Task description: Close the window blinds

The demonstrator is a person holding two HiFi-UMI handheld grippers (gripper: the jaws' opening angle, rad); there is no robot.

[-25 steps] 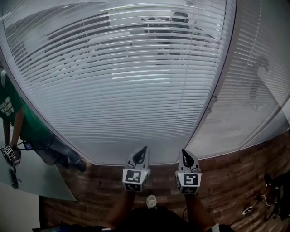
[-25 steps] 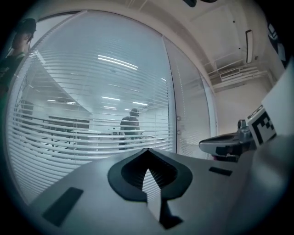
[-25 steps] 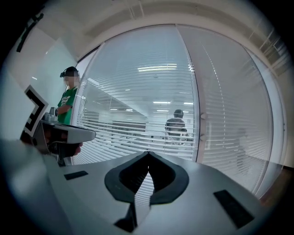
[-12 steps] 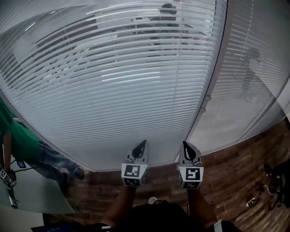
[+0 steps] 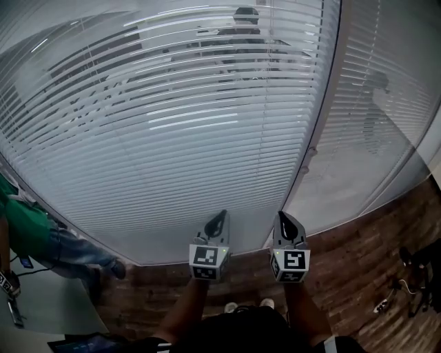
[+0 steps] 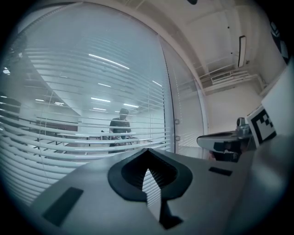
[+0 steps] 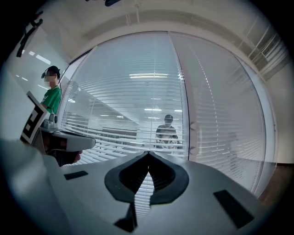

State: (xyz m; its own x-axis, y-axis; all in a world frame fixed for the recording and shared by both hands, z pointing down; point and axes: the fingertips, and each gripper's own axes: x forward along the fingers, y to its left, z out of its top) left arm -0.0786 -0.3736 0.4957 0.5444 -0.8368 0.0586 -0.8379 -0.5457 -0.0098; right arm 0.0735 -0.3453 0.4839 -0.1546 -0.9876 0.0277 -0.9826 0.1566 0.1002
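Held level and side by side before the blinds (image 5: 172, 138), near their lower edge: left hand-held gripper (image 5: 218, 220) and right hand-held gripper (image 5: 286, 220). Both clenched, nothing between the jaws, short of the slats. Slats tilted partway, gaps showing a person (image 5: 242, 21) beyond the glass. Just right of the right hand-held gripper, a post (image 5: 324, 103) between two blind panels.

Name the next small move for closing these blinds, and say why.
Probably carry the right gripper forward to the knobs on the frame post, opening its jaws: the blinds stand open, and both it and the left gripper are shut, empty and short of them.
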